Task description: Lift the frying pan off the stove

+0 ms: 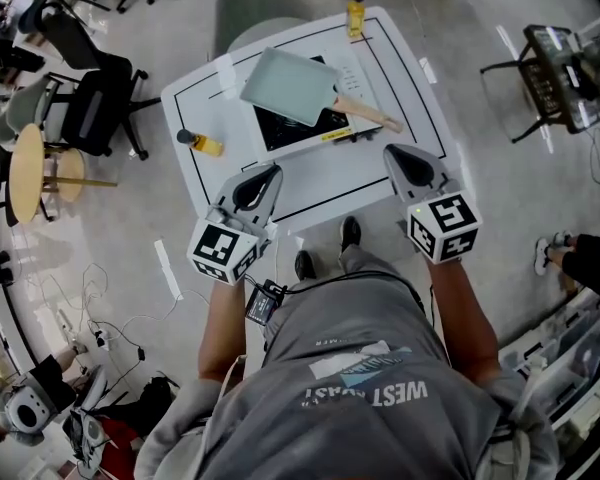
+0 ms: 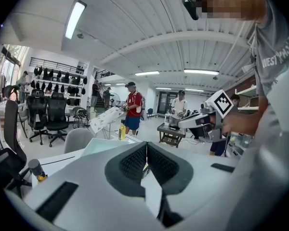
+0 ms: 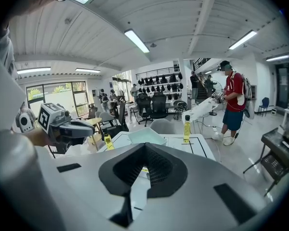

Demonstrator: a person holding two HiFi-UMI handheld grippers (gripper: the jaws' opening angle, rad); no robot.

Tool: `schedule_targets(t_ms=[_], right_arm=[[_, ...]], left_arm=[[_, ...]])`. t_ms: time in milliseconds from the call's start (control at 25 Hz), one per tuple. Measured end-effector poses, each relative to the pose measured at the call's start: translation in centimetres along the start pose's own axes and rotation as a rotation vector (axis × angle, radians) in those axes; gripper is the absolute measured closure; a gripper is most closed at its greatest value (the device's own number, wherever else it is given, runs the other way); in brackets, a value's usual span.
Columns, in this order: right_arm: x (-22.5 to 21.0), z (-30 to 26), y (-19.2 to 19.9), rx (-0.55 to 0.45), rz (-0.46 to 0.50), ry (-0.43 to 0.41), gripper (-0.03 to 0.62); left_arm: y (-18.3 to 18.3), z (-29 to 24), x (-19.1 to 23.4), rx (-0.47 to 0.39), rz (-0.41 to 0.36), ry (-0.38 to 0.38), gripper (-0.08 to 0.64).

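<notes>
Hovering at the counter's [image 1: 420, 88] near edge, left claw [image 1: 268, 176] and right claw [image 1: 398, 158] are pinched shut, empty; frying pan [image 1: 288, 86] sits on the stove [image 1: 298, 131] mid-counter, handle [image 1: 368, 114] slanting toward the nearer right claw.

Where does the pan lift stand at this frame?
Done: nothing; the frying pan sits on the stove, its wooden handle pointing toward the person's right. In hand: nothing; the left gripper and right gripper are both shut and empty, short of the stove over the table's near edge. Left: open a gripper, take the handle, lift the pan off.
</notes>
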State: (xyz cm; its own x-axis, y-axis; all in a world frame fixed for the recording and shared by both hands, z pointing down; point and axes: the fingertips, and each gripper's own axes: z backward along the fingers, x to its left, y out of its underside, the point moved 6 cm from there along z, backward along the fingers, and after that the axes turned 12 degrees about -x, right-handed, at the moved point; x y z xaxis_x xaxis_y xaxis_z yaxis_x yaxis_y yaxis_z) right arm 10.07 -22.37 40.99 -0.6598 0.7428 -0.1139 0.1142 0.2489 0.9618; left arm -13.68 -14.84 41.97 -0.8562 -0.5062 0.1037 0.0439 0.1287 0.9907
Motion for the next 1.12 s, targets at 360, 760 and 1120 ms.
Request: schedule_targets(t_ms=[360, 760, 1120], right_arm=[[-1.1, -1.0, 0.7, 0.022, 0.006, 0.0, 0.581], [-2.0, -2.3, 1.3, 0.046, 0.022, 0.006, 0.581], [-2.7, -3.1, 2.3, 0.076, 0.057, 0.008, 0.58]], left_arm=[[1.1, -0.8, 1.1, 0.023, 0.01, -0.02, 0.56], [2.1, -1.5, 2.7, 0.052, 0.014, -0.032, 0.56], [3.4, -2.1, 3.6, 0.085, 0.016, -0.04, 0.56]])
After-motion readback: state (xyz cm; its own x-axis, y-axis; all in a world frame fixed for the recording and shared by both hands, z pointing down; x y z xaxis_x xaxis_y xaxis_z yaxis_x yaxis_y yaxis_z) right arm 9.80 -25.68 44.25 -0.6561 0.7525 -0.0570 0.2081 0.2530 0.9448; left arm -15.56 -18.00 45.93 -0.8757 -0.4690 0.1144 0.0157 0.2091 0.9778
